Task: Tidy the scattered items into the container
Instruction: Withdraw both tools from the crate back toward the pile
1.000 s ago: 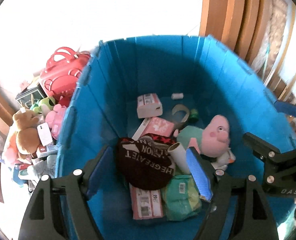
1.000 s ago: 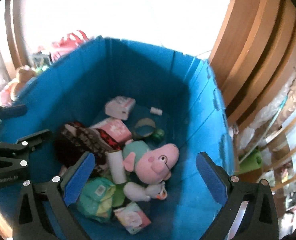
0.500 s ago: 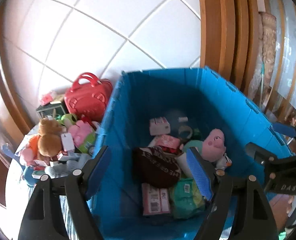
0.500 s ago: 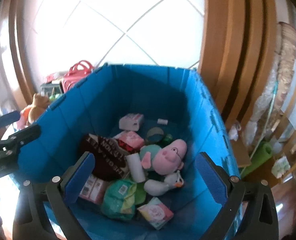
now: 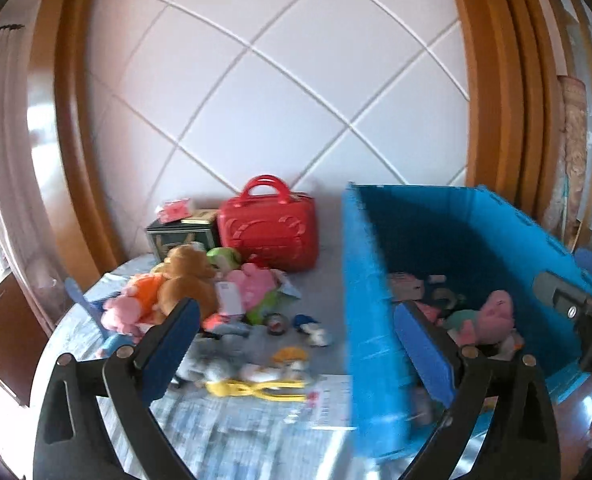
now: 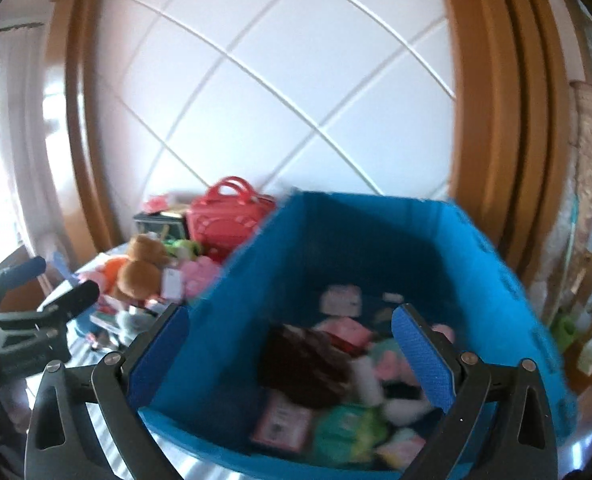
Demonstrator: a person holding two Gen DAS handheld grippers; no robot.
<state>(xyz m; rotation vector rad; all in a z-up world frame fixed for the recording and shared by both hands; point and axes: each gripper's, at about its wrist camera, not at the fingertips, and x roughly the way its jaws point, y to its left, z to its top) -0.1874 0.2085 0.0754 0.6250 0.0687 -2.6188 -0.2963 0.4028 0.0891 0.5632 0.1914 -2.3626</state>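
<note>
My left hand-held gripper (image 5: 294,344) is empty and its jaws are opening, nearly as wide as they go, with nothing between the blue pads. I take that as readiness for the next pickup, since it faces the loose pile and not the bin. My right hand-held gripper (image 6: 290,354) also stands wide and holds nothing; it looks straight into the bin (image 6: 375,216), so I judge it has no load to drop at this moment.

Nearest the left gripper, on the counter (image 5: 256,428), lies a yellow toy (image 5: 256,389), flat and stretched out, with small pale bits just behind it. It looks thin and light, an easy pinch across its narrow middle. Beyond it the plush pile sits heaped together: a brown bear (image 5: 188,278) leaning on an orange toy (image 5: 146,296), and a pink plush (image 5: 252,284) with a white tag beside them. They are soft and bulky, so a wide opening suits them.

The bin stands to the right of that pile on the same surface, its near wall just beside the left gripper's right pad. Inside it I see a pink plush pig (image 5: 491,316), a dark cloth item (image 6: 307,364), a green packet (image 6: 343,428) and small boxes, all blurred.

Farthest back, a red case (image 5: 270,236) stands upright against the wall, with a dark box (image 5: 176,236) touching its left side.
</note>
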